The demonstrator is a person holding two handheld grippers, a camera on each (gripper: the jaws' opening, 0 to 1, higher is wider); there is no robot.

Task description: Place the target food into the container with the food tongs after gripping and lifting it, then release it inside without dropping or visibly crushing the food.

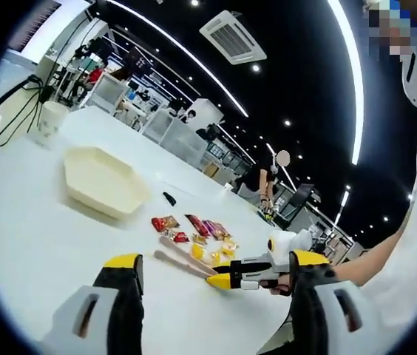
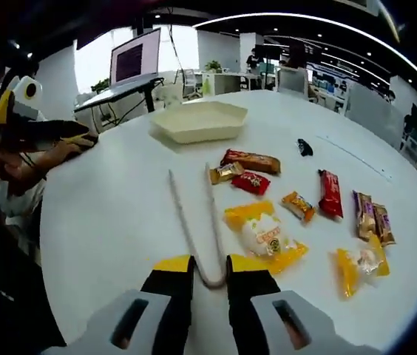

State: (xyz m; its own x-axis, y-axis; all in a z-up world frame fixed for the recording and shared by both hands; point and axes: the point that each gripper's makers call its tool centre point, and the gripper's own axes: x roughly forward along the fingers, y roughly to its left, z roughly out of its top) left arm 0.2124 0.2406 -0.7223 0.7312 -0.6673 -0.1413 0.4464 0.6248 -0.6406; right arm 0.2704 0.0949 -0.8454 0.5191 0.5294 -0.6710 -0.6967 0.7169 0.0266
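Metal food tongs (image 2: 194, 229) lie on the white table (image 2: 112, 214), their two arms spread and pointing away toward the cream container (image 2: 197, 120). My right gripper (image 2: 211, 268) is shut on the tongs' bent end, one jaw against each side. Several wrapped snacks lie to the right of the tongs, the nearest a yellow pack (image 2: 264, 233), with a red bar (image 2: 250, 160) further off. In the left gripper view my left gripper (image 1: 214, 262) is open with nothing between its wide-set jaws. Beyond it are the right gripper (image 1: 227, 279), the tongs (image 1: 181, 262), the snacks (image 1: 194, 231) and the container (image 1: 101, 181).
A laptop on a stand (image 2: 134, 59) is beyond the container. A small black object (image 2: 304, 146) lies past the snacks. A white cup (image 1: 52, 117) stands at the table's far left. A hand holds the left gripper (image 2: 35, 133) near the table's edge. Desks and people fill the background.
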